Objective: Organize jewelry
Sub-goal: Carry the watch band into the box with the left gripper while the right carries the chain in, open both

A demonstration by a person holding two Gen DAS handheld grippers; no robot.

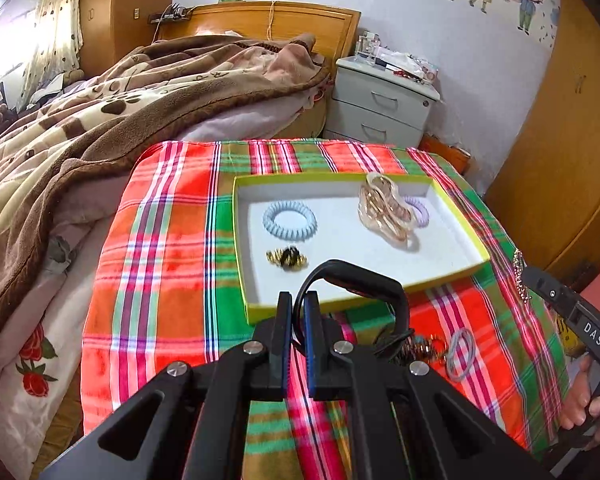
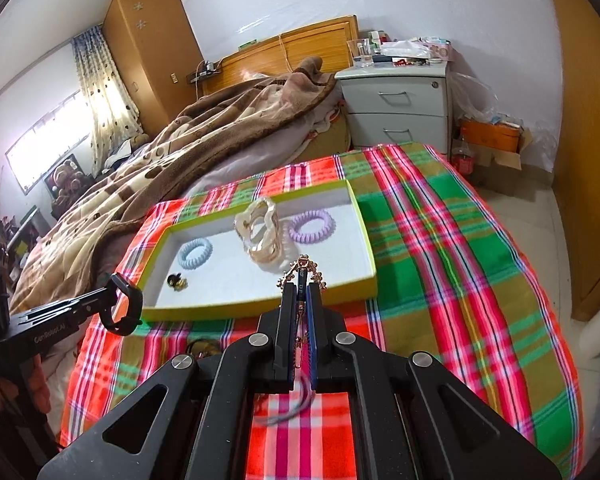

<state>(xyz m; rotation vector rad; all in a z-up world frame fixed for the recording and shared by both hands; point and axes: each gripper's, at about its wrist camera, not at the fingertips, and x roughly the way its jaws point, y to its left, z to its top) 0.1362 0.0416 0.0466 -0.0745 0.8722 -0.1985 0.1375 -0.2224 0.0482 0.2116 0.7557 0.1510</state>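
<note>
Left gripper (image 1: pixel 298 300) jaws pinching black band (image 1: pixel 356 280): dangling loop may snag tray (image 1: pixel 460 224) rim at 12 o'clock.

"DAS" on right tool (image 1: pixel 518 276); "GenRobot.AI" on left tool (image 2: pixel 118 280).

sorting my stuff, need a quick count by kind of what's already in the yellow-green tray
Inside the tray:
Spiral hair ties: 2, light blue and lilac
Clear amber hair claw: 1
Small black-and-gold piece: 1
Total: 4

Not counted: the black band in the left gripper and the gold chain in the right gripper.
</note>
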